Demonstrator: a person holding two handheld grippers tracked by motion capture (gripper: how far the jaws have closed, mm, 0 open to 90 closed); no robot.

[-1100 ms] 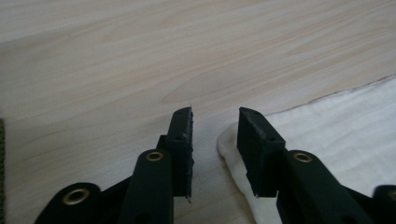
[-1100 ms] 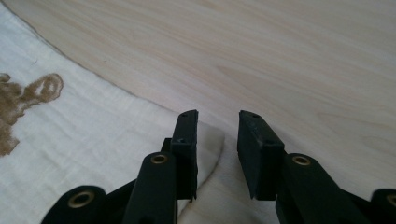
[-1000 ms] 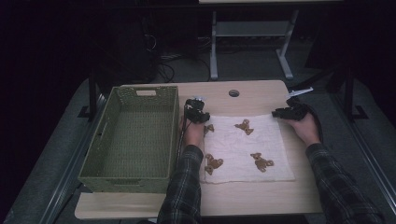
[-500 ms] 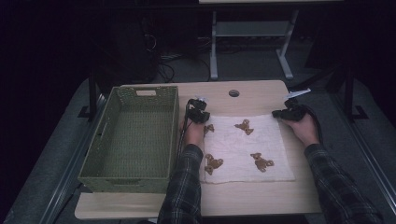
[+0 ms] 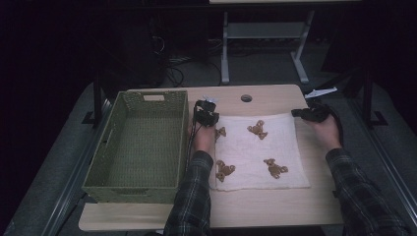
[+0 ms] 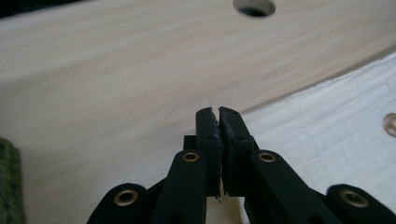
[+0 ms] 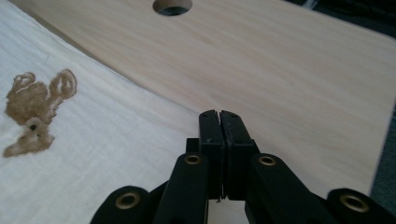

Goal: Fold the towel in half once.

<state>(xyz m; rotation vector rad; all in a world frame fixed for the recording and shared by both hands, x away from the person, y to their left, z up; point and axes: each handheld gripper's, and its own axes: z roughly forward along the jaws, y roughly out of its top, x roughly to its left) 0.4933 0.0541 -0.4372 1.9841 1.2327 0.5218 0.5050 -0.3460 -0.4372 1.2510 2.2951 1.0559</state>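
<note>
The left gripper (image 6: 218,112), a black two-jaw tool with brass rivets along its matte arms, has its ridged jaws pressed together at the bottom centre of its own view, with nothing visible between them; the tips sit right at the edge of the white terry-cloth towel (image 6: 336,140), where the nubby fabric meets the pale, fine-grained wooden tabletop (image 6: 116,84). In the high view this gripper (image 5: 205,114) sits at the towel's upper left corner. The right gripper (image 7: 219,114), the same black hinged build, likewise has its jaws closed flat against each other, empty as far as can be seen, and they point at the towel's border with bare wood to their right; in the high view it (image 5: 301,112) lies at the towel's upper right corner — the two hands well apart. The towel (image 5: 290,147) lies flat and rectangular in the middle of the frame, printed with small brown bear-like figures (image 5: 257,130), one of which shows fuzzy and looped at the left of the right gripper view (image 7: 35,112). A round cable hole (image 5: 246,98) pierces the tabletop above the towel. At the left of the high view stands an olive-green woven rectangular basket (image 5: 98,184), just beside the towel — its sides coarse and open-weave.
</note>
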